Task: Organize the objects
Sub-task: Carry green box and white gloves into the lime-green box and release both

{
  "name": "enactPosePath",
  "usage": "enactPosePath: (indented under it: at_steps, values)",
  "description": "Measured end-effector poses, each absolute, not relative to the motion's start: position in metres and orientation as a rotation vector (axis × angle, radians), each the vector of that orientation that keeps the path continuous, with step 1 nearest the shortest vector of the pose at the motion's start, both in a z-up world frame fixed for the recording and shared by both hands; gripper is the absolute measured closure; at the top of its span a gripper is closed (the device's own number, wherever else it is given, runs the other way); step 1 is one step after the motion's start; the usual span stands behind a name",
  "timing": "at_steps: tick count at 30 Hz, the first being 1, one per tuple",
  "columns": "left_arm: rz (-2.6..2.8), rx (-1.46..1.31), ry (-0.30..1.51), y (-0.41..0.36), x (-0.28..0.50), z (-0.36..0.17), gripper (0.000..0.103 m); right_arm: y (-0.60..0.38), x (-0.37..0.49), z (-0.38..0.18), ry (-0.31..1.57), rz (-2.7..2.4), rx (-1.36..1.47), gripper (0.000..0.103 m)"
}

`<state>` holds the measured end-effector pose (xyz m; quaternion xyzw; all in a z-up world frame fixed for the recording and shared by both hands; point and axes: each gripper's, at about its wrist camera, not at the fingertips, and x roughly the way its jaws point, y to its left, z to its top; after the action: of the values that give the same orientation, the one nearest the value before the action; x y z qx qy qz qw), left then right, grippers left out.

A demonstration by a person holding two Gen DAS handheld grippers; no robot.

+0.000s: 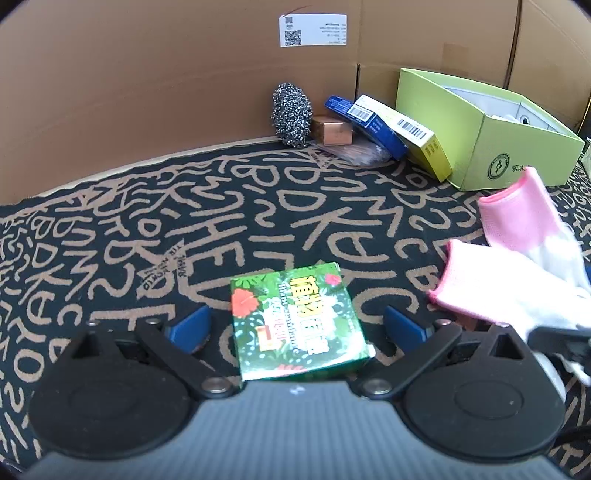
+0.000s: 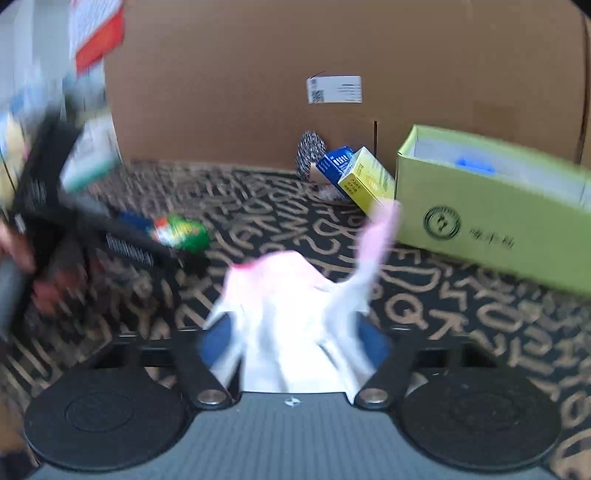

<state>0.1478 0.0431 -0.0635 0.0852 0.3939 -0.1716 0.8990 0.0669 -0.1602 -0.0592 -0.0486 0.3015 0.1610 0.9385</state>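
Between the spread blue pads of the left gripper [image 1: 297, 326] lay a green floral box [image 1: 295, 319], flat on the cloth, untouched by either pad. The right gripper [image 2: 295, 343] was clamped on a pair of white gloves with pink cuffs [image 2: 295, 314], held above the surface; its view was blurred. Under everything stretched a black cloth scrawled with tan letters [image 1: 155, 229]. Toward the back right stood an open lime-green carton [image 1: 480, 136], with a yellow box [image 1: 413, 138] and a blue box [image 1: 364, 122] leaning beside it, then a copper-coloured block [image 1: 332, 131] and a steel scourer [image 1: 291, 114]. Brown cardboard panels [image 1: 147, 85] walled the scene, one bearing a white label [image 1: 313, 30].
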Motion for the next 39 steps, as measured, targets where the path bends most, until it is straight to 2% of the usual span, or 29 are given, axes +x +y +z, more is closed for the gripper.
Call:
enactPosePath:
  at_steps: [5, 7, 8, 11, 16, 22, 31, 39]
  values:
    - [-0.382, 0.189, 0.800, 0.039, 0.144, -0.059, 0.026, -0.163, 0.063, -0.060, 0.617, 0.293, -0.131, 0.067]
    - [-0.396, 0.193, 0.795, 0.037, 0.142, -0.058, 0.042, -0.167, 0.061, -0.060, 0.612, 0.281, -0.121, 0.073]
    - [-0.405, 0.195, 0.793, 0.036, 0.141, -0.057, 0.042, -0.169, 0.062, -0.059, 0.610, 0.278, -0.102, 0.077]
    - [-0.400, 0.210, 0.795, 0.032, 0.139, -0.055, 0.043, -0.177, 0.056, -0.051, 0.600, 0.286, -0.026, 0.081]
    - [-0.425, 0.173, 0.812, 0.031, 0.142, -0.043, 0.043, -0.189, 0.044, -0.034, 0.549, 0.283, 0.034, 0.081]
    - [-0.447, 0.172, 0.697, 0.008, 0.146, 0.002, 0.043, -0.209, 0.040, -0.006, 0.422, 0.209, 0.066, 0.081]
    - [-0.620, 0.180, 0.529, -0.086, 0.145, 0.074, 0.043, -0.260, 0.066, 0.040, 0.266, 0.059, 0.063, 0.081]
    - [-0.634, 0.164, 0.510, -0.175, 0.186, 0.084, 0.043, -0.322, 0.114, 0.063, 0.189, -0.099, 0.032, 0.081]
